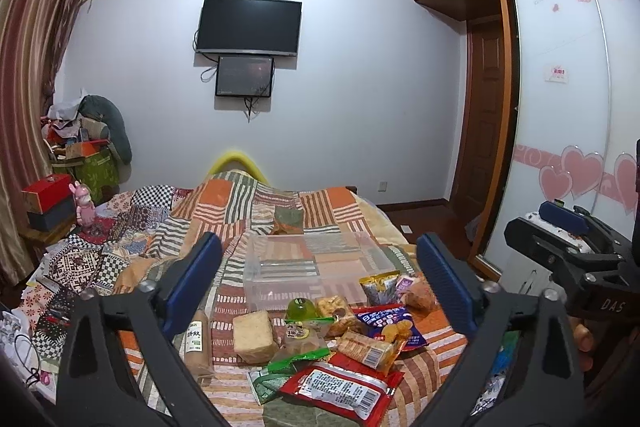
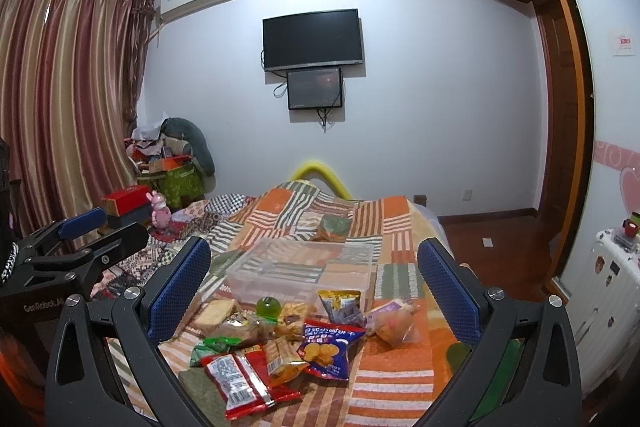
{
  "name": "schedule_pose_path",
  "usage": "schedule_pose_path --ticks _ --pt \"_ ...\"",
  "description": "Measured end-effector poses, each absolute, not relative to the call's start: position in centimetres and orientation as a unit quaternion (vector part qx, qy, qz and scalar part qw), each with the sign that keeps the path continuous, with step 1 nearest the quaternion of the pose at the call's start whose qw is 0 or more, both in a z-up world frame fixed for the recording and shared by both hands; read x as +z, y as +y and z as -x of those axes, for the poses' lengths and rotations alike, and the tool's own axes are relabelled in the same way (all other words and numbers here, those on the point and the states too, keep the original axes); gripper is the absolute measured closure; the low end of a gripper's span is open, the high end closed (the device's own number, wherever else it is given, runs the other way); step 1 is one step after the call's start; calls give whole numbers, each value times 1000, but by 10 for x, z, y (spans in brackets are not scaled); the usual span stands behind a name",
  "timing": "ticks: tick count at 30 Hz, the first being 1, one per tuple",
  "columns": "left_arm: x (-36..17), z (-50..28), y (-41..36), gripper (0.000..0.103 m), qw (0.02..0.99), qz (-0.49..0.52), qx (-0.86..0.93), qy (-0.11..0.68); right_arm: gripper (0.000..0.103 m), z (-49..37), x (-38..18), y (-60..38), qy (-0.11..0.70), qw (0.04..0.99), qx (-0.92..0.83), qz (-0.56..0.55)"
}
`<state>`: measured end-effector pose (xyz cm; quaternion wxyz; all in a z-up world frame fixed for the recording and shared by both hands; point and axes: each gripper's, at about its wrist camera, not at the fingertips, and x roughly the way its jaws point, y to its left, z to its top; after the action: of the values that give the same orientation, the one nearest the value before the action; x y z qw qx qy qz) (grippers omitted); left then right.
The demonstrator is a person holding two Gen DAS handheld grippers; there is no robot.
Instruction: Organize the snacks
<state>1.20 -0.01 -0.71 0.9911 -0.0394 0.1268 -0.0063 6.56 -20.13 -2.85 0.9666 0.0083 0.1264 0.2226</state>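
A pile of snacks lies on the patchwork quilt (image 1: 256, 203): a red packet (image 1: 340, 383) (image 2: 240, 375), a blue chip bag (image 1: 394, 325) (image 2: 326, 347), a green jelly cup (image 1: 303, 308) (image 2: 269, 306), a beige cake block (image 1: 254, 337), a long brown wrapped stick (image 1: 198, 343) and bagged bread (image 1: 420, 293) (image 2: 394, 323). Just behind them stands a clear plastic box (image 1: 280, 291) (image 2: 256, 287), which looks empty. My left gripper (image 1: 320, 241) hovers open over the pile, holding nothing. My right gripper (image 2: 315, 245) is beside it, also open and empty.
A red box (image 1: 46, 189) and a pink toy (image 1: 84, 205) sit on a bedside stand at the left. Curtains (image 2: 60, 107) hang behind it. A sliding wardrobe door (image 1: 560, 87) and a white radiator (image 2: 612, 291) stand to the right of the bed.
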Motion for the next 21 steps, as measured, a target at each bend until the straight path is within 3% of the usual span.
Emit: schedule_pose_path --ticks 6,16,21 --pt "-24 -32 15 24 986 39 -3 164 7 -80 -38 -201 148 963 225 -11" --pt "-72 -77 74 29 966 34 41 254 32 -127 -82 -199 245 946 214 9" --pt "-106 -98 101 29 949 40 56 306 35 -145 -105 -196 288 935 208 22"
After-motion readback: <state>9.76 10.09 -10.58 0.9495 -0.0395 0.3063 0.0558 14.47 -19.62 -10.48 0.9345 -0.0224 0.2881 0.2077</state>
